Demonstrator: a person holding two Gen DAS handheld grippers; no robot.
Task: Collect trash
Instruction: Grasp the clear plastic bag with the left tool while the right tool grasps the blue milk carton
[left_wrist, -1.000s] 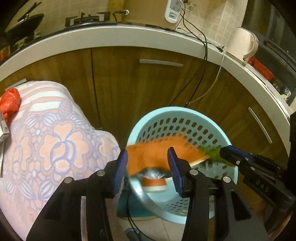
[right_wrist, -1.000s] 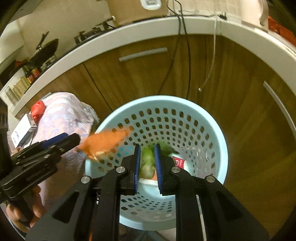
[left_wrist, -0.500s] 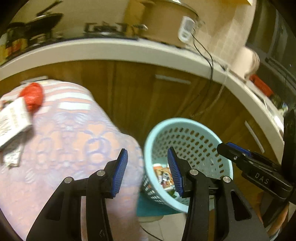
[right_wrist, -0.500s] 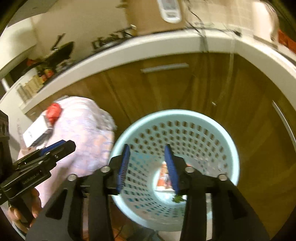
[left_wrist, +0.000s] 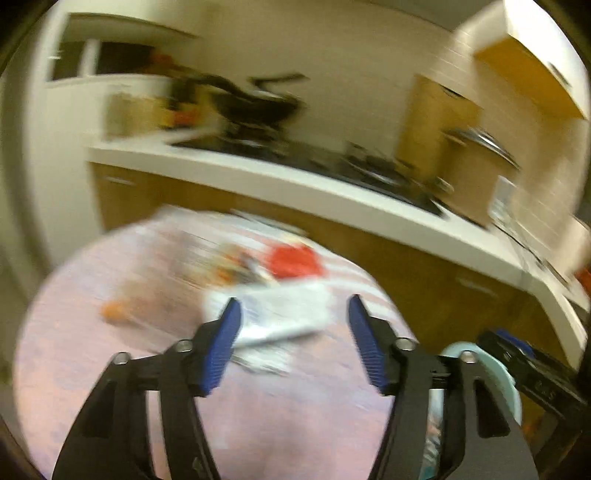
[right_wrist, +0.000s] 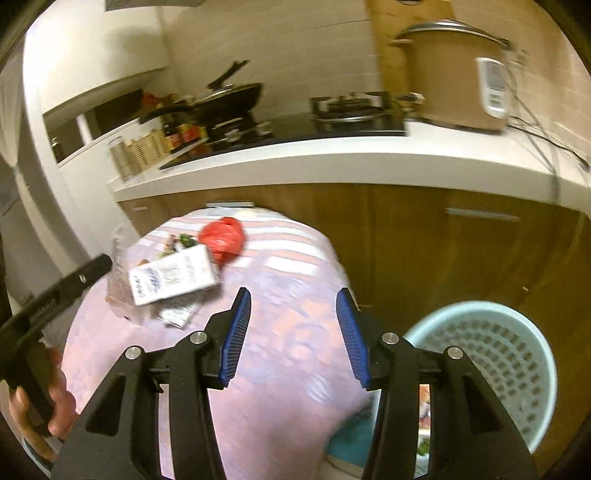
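Note:
Trash lies on a round table with a pink floral cloth (right_wrist: 288, 332): a white carton (right_wrist: 173, 275), a red crumpled bag (right_wrist: 223, 236), clear wrappers (right_wrist: 120, 254) and small scraps. In the blurred left wrist view the carton (left_wrist: 280, 314) and red bag (left_wrist: 293, 260) lie just beyond my open, empty left gripper (left_wrist: 293, 332). My right gripper (right_wrist: 293, 332) is open and empty above the cloth, right of the carton. The light blue perforated basket (right_wrist: 509, 354) stands on the floor at the right with trash inside.
A white kitchen counter (right_wrist: 332, 162) with wooden cabinets runs behind the table, carrying a stove, pans, bottles and a rice cooker (right_wrist: 454, 70) with cords. The basket rim (left_wrist: 506, 373) shows at the left wrist view's lower right. An orange scrap (left_wrist: 114, 308) lies on the cloth.
Both grippers dropped their trash into the basket, opened wider, and swung left and up from the basket toward the table. The left view is now motion-blurred.

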